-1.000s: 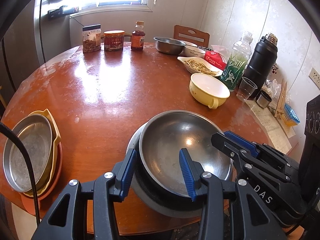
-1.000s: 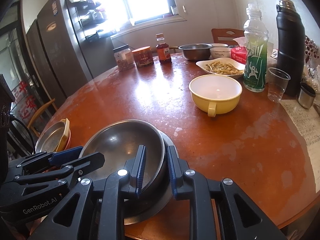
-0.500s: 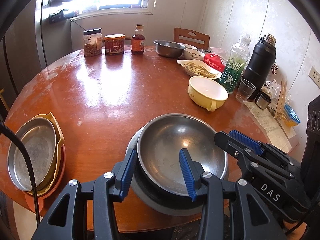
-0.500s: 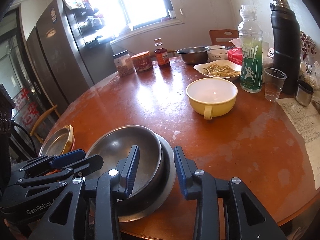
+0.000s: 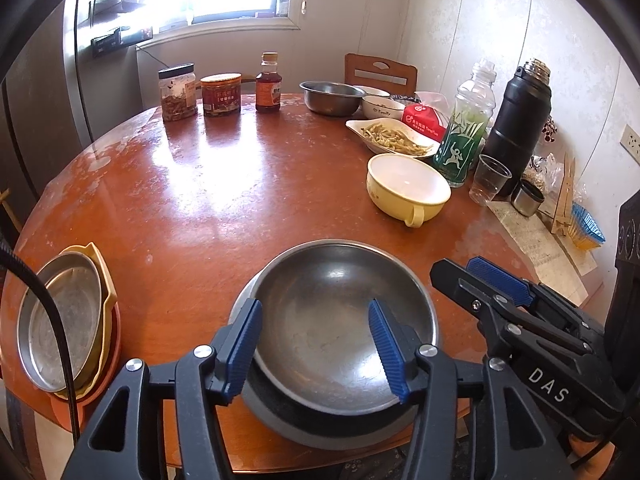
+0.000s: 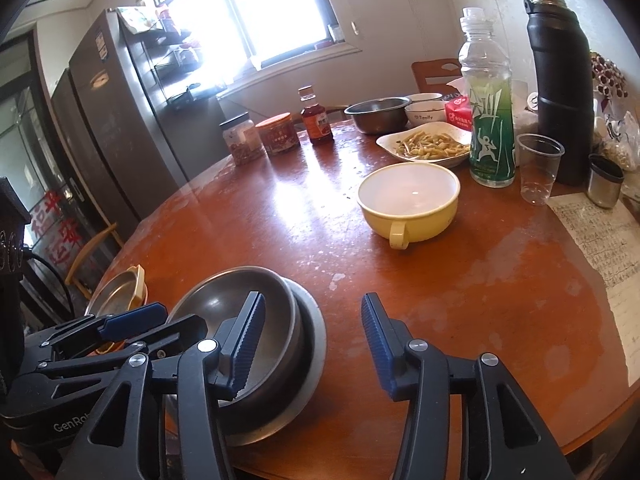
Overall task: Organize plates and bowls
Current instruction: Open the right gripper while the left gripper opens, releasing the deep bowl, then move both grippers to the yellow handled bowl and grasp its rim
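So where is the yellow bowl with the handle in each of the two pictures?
Left wrist view: the yellow bowl sits right of centre, beyond the steel bowl.
Right wrist view: the yellow bowl sits just right of centre, in the middle distance.
Shared landmark: the green-labelled bottle stands right behind it in both.

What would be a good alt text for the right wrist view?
The right gripper, jaws open, hovers beside a steel bowl nested in a steel plate on a round brown table; a yellow bowl stands beyond.
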### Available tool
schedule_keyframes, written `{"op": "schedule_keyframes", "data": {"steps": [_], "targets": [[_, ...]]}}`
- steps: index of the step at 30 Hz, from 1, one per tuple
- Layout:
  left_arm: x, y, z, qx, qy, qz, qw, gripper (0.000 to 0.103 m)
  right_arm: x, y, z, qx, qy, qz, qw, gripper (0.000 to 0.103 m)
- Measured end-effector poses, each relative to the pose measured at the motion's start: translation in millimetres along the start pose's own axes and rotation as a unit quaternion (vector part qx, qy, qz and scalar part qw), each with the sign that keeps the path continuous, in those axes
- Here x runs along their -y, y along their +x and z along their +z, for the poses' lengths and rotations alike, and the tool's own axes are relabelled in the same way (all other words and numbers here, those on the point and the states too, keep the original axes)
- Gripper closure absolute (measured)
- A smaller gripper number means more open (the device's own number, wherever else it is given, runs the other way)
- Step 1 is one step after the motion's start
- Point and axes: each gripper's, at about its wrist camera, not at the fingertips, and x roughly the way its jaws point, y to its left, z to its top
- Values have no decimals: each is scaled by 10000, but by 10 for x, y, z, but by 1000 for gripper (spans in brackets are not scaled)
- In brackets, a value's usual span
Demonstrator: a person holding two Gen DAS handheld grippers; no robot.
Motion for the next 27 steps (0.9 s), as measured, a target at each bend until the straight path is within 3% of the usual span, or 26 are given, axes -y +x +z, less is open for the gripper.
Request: {"op": "schedule_keyframes", "data": {"steps": [15,27], "targets": [[233,142,220,-46,212,-35,9998,45,397,-5,170,162,302,-216,9992,47],[349,290,627,-56,247,-132,9996,44,625,71,549,258,266,-444,9983,47]]}}
